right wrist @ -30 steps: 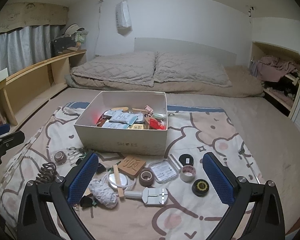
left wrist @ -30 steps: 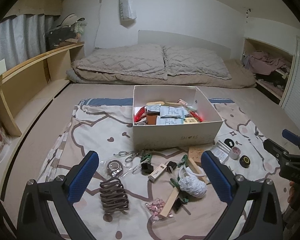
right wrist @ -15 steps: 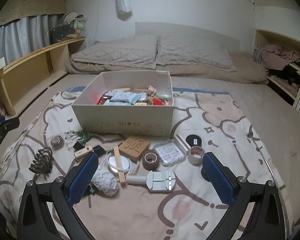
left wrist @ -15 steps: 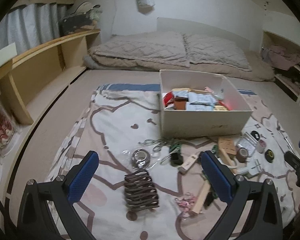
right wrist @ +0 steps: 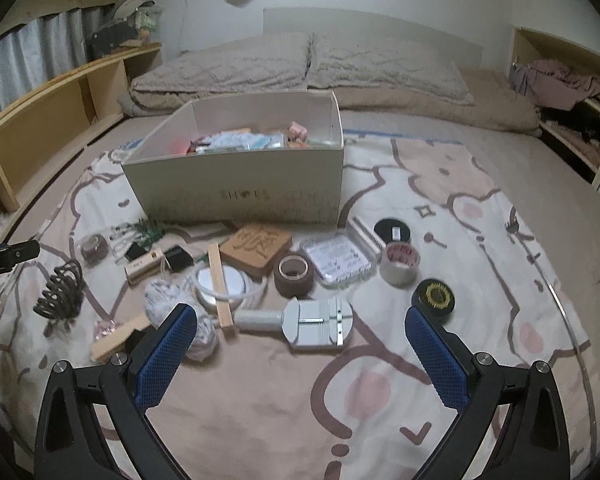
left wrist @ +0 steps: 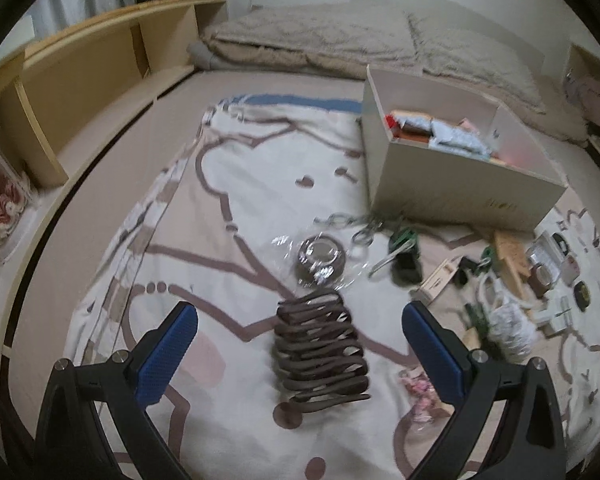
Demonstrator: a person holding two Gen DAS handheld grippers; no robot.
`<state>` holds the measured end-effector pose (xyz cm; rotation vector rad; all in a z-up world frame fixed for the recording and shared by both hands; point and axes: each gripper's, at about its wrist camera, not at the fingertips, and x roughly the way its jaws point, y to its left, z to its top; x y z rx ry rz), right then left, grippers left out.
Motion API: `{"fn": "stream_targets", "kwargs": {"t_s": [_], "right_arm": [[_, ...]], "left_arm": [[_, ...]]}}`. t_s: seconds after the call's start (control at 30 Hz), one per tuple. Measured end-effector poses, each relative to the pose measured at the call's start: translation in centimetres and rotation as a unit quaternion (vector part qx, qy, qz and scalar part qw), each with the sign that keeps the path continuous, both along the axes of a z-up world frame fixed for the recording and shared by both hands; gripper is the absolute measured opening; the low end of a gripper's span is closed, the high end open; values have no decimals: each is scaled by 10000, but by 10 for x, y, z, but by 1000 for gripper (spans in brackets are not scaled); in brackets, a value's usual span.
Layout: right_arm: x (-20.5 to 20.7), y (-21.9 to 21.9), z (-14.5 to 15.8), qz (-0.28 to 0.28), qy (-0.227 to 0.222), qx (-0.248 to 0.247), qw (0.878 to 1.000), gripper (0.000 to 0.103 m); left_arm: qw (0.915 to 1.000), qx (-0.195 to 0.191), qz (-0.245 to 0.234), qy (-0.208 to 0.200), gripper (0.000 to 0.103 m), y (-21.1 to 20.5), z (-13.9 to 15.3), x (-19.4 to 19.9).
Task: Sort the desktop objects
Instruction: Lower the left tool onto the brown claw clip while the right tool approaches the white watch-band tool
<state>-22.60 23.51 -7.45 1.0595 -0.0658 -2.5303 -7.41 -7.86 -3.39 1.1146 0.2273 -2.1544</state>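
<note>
My left gripper (left wrist: 300, 354) is open, its blue pads either side of a dark brown coiled hair clip (left wrist: 320, 346) lying on the patterned blanket (left wrist: 236, 208). The clip also shows in the right wrist view (right wrist: 60, 292). My right gripper (right wrist: 300, 354) is open and empty, just in front of a grey watch tool (right wrist: 312, 322). A white shoe box (right wrist: 244, 196) with several packets inside stands behind the scattered items; in the left wrist view the box (left wrist: 460, 188) is at the upper right.
Loose items lie in front of the box: a wooden coaster (right wrist: 260, 244), brown tape roll (right wrist: 294, 276), clear case (right wrist: 338, 258), white tape roll (right wrist: 400, 260), black tin (right wrist: 434, 296), wooden stick (right wrist: 220, 288), yarn ball (right wrist: 164, 304). A wrapped metal disc (left wrist: 320, 260) lies beyond the clip. Shelf at left, bedding behind.
My left gripper has moved left and down toward the brown hair clip, which now lies between its fingers. My right gripper has moved lower and closer to the watch tool.
</note>
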Motion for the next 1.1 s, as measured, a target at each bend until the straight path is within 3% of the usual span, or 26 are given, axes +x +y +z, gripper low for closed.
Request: {"fn": "stream_targets", "kwargs": {"t_s": [0.47, 0.8, 0.9, 0.97, 1.1], "right_arm": [[-14, 21, -48, -322, -378, 327, 9982, 103], [-23, 19, -75, -146, -732, 410, 9964, 103], [-27, 10, -78, -41, -749, 456, 9961, 103], [-30, 4, -79, -1, -733, 517, 9960, 103], [-37, -10, -83, 47, -703, 735, 9948, 103]], "left_arm": [[9983, 339, 121, -467, 103, -15, -46, -9], [9957, 428, 90, -811, 102, -18, -76, -16], [9948, 526, 70, -872, 101, -19, -82, -17], [9940, 714, 24, -829, 92, -21, -84, -16], [9934, 815, 43, -804, 90, -22, -85, -15]]}}
